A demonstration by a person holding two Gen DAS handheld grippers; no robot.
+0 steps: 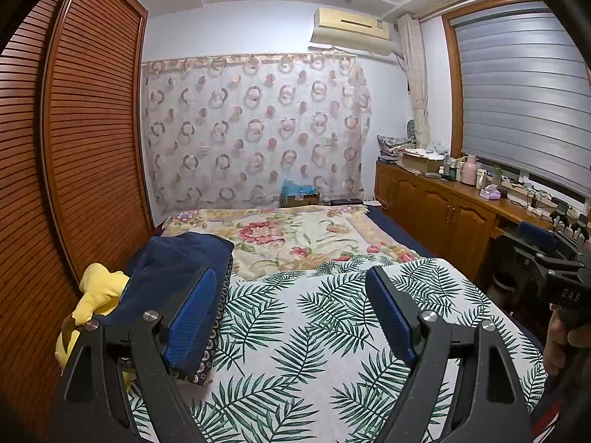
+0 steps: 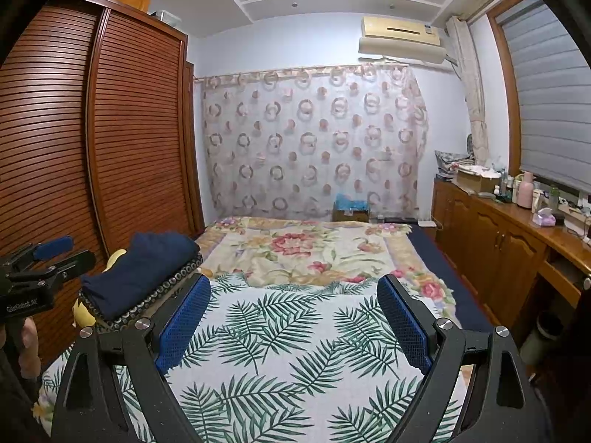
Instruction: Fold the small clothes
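left gripper [image 1: 291, 310]: jaws wide apart, nothing between the blue pads, hovering over the bed
right gripper [image 2: 295, 317]: same, spread wide and empty, held level with the left one
leaf-print cloth [image 1: 295, 332]: white fabric with green palm fronds, spread flat right under both sets of fingers, not touching them; can't tell if it's a garment or a bedcover
handling: thin, limp, light; will sag and slide, so pinch a corner or hem at the near edge, not mid-panel
folded stack [image 2: 140, 273]: dark navy soft cloth on top of a dark piece with a ringed trim, left of the fingers, clear of them
yellow soft item [image 1: 98, 291]: beside the stack by the wardrobe
floral quilt [image 1: 295, 236]: beyond, untouched
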